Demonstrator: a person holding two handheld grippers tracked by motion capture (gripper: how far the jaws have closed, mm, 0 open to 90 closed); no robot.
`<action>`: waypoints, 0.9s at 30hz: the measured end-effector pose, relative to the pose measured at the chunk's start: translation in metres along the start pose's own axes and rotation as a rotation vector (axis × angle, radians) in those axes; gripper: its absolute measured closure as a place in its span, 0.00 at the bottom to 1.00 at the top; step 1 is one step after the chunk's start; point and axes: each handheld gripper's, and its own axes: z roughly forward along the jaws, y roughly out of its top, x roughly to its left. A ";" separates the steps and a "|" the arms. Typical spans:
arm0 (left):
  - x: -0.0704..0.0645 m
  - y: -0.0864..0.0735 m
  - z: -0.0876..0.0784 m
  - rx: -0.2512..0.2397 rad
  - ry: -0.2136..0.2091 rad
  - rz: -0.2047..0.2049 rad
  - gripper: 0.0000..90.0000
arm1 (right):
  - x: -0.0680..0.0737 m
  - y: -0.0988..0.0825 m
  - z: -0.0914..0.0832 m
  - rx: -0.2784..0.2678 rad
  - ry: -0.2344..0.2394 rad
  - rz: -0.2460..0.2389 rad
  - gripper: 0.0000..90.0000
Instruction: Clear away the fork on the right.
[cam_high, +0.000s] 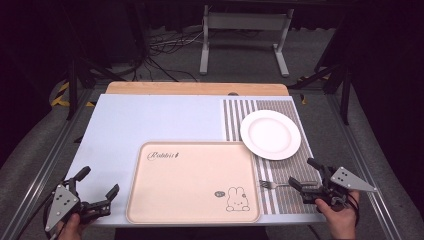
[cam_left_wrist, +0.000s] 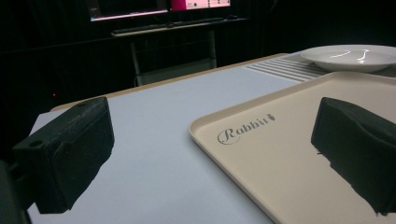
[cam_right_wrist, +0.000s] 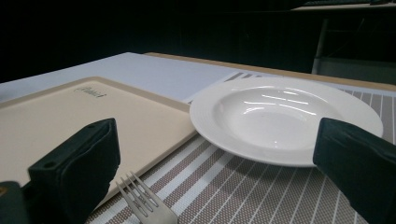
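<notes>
Two tongs in frame, both with jaws spread wide and nothing between them. Left tongs (cam_high: 95, 186) sit at the near-left corner of the tabletop (cam_high: 150, 120), held by the person's left hand (cam_high: 70, 227), grey three-cornered plate on top; they are just left of the tray (cam_high: 192, 182), apart from it. In the left gripper view one jaw is over the pale blue surface and the other over the tray (cam_left_wrist: 289, 154), whose "Rabbit" lettering reads clearly between them. Tray is beige, rectangular, rounded corners, rabbit drawing in its near-right corner, lying flat at the near centre of the tabletop. Right tongs (cam_high: 303, 176) are at the near-right, held by the right hand (cam_high: 340, 217), over the striped placemat (cam_high: 280, 170). Fork (cam_high: 274, 185) lies flat on the placemat, tines toward the tray, handle running toward the right tongs; whether the near jaw touches the handle, cannot tell. In the right gripper view the fork (cam_right_wrist: 144, 203) tines show low between the jaws, close to the left one. White plate (cam_high: 270, 134) sits on the placemat beyond the fork, its left rim overlapping the tray's far-right corner; right gripper view shows the plate (cam_right_wrist: 280, 116) as a shallow empty dish with its rim over the tray (cam_right_wrist: 51, 116) edge. Background is dark floor with cables and a metal frame.
</notes>
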 end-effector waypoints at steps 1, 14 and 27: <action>0.000 0.000 0.000 0.003 -0.001 -0.001 0.00 | 0.001 0.002 0.001 -0.001 0.007 0.001 0.01; 0.000 0.000 0.000 0.006 -0.003 0.009 0.00 | 0.004 0.036 0.027 0.045 0.040 0.001 0.01; -0.001 0.000 0.001 0.009 -0.005 0.017 0.00 | 0.006 0.059 0.043 0.220 0.072 -0.088 0.02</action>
